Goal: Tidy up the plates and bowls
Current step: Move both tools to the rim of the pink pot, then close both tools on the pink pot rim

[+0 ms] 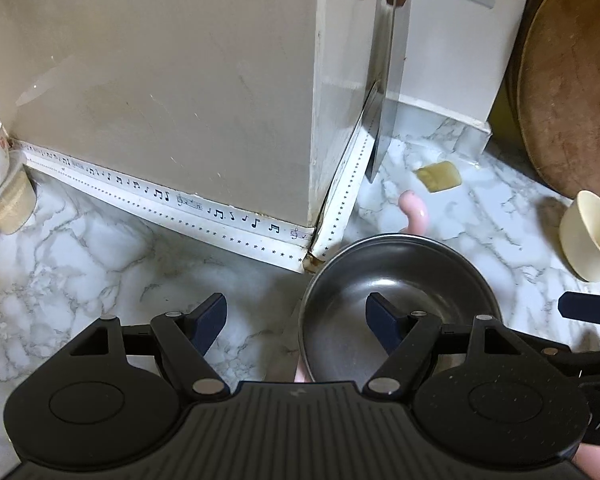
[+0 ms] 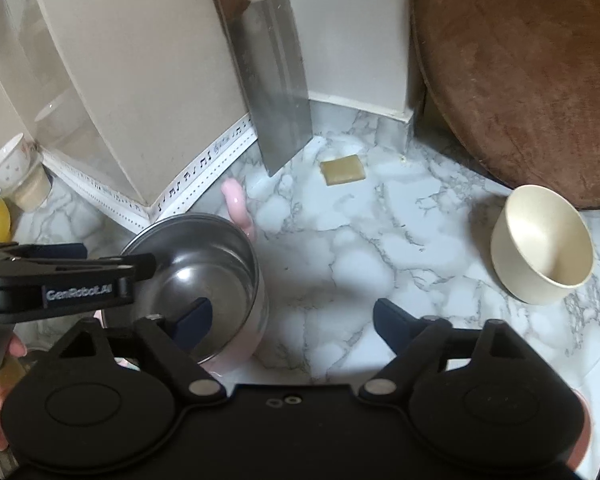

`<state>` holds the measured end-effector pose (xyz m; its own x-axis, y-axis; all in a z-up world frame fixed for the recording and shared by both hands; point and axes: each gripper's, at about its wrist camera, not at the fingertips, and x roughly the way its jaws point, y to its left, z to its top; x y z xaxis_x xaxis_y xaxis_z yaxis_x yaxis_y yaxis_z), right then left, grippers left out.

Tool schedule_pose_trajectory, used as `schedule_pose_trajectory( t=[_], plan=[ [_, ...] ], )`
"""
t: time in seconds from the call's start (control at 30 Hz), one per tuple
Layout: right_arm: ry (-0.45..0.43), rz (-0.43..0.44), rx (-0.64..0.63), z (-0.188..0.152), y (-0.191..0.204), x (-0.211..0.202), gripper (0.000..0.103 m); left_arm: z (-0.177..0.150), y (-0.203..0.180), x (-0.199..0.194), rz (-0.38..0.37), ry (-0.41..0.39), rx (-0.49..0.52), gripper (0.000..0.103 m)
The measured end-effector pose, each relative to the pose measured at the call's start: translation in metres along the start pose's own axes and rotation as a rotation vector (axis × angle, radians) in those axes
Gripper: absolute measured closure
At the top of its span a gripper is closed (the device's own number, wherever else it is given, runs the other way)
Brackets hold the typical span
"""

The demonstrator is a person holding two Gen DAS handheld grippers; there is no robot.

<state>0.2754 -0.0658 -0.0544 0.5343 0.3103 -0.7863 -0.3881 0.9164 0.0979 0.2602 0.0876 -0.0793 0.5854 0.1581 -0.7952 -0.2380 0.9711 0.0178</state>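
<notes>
A gathering step appears to be in hand: the steel bowl (image 1: 400, 304), pink outside and with a pink handle, stands on the marble counter (image 1: 100, 248) at the corner of the beige wall panel (image 1: 160, 80), and the cream bowl (image 2: 542, 246) stands well apart to its right, tilted on its side near the round wooden board (image 2: 520, 80). The next move is judged to call for one bowl to be gripped by its rim and carried to the other for nesting.

The left gripper (image 1: 296, 320) is held wide apart; its right finger (image 1: 384, 324) reaches over the steel bowl's rim, though contact cannot be made out. Nothing is clamped. The right gripper (image 2: 292, 324) is likewise spread wide and empty, its left finger (image 2: 192, 320) seen against the steel bowl's near wall and bare counter between the fingers. A cleaver (image 2: 278, 80) leans against the wall behind.
</notes>
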Motion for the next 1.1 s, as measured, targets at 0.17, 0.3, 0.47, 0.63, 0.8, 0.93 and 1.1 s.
schedule_pose_trajectory(
  t=[0.17, 0.3, 0.47, 0.63, 0.8, 0.93, 1.1],
  plan=[
    [0.023, 0.002, -0.015, 0.005, 0.005, 0.012, 0.028, 0.001, -0.002, 0.011, -0.004, 0.027, -0.021, 0.027],
    [0.037, 0.005, -0.017, 0.006, 0.007, 0.019, 0.033, 0.001, -0.005, 0.016, 0.005, 0.030, -0.014, 0.028],
    [0.050, 0.011, -0.019, 0.006, 0.007, 0.025, 0.046, -0.001, -0.008, 0.021, 0.007, 0.047, -0.005, 0.035],
    [0.055, 0.012, -0.018, 0.006, 0.006, 0.028, 0.054, -0.005, -0.009, 0.027, 0.005, 0.064, -0.003, 0.052],
    [0.053, 0.022, -0.014, 0.006, 0.008, 0.030, 0.063, -0.004, -0.009, 0.025, 0.000, 0.054, 0.000, 0.073],
    [0.045, 0.026, -0.015, 0.006, 0.011, 0.029, 0.073, -0.004, -0.008, 0.024, -0.010, 0.060, -0.001, 0.084],
    [0.038, 0.025, -0.001, 0.007, 0.013, 0.027, 0.084, -0.005, -0.005, 0.020, -0.022, 0.064, -0.015, 0.090]
  ],
)
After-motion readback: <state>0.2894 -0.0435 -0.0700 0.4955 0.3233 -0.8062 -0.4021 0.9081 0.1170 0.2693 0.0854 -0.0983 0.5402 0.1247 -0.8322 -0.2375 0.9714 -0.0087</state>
